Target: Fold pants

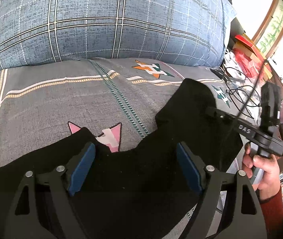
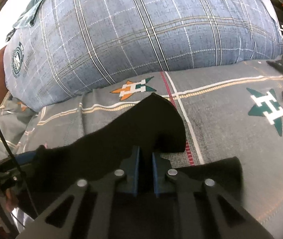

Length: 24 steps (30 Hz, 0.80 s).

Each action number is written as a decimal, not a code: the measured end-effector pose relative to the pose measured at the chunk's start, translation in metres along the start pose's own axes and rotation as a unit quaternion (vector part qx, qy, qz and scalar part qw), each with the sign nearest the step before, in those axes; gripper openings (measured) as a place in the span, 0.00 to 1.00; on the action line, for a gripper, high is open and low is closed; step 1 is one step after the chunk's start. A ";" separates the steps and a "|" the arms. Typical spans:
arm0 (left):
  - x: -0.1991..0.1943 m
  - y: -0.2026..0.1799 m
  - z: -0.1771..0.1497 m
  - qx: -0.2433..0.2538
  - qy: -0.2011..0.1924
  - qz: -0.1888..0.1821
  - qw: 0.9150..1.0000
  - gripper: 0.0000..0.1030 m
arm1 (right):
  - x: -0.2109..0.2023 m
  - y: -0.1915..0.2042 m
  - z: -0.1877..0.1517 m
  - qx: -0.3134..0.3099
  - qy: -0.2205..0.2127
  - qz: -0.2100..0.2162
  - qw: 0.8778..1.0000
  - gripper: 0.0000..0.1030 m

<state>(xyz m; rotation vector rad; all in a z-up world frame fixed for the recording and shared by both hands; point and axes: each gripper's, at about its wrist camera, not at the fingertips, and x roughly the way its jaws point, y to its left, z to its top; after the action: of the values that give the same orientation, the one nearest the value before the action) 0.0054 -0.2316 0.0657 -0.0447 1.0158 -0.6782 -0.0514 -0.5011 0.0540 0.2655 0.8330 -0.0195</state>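
The black pants lie on a grey patterned bed sheet. My left gripper is open, its blue pads spread wide just above the black cloth. My right gripper is shut on a raised fold of the pants and lifts it off the sheet. In the left wrist view the right gripper shows at the right, held by a hand, with black cloth hanging from it.
A big blue plaid pillow lies at the far side of the bed, also in the right wrist view. Cables and red packets clutter the right edge. Grey sheet lies right of the pants.
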 end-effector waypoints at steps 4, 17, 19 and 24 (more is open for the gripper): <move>-0.006 -0.003 0.001 0.001 -0.004 -0.003 1.000 0.81 | -0.024 0.000 0.000 0.002 -0.018 0.002 1.000 0.09; -0.018 -0.022 -0.016 0.022 -0.007 0.004 1.000 0.81 | -0.078 -0.031 -0.059 0.061 0.009 -0.021 0.998 0.08; -0.017 -0.020 -0.021 0.020 -0.004 0.005 1.000 0.81 | -0.071 -0.036 -0.070 0.072 0.023 -0.022 0.997 0.09; -0.030 -0.010 -0.024 0.013 -0.009 0.017 1.000 0.81 | -0.086 -0.044 -0.069 0.069 0.010 -0.074 0.995 0.44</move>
<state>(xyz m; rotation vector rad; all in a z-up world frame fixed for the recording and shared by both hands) -0.0293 -0.2171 0.0792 -0.0117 0.9878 -0.6590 -0.1649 -0.5346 0.0631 0.3332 0.8709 -0.2145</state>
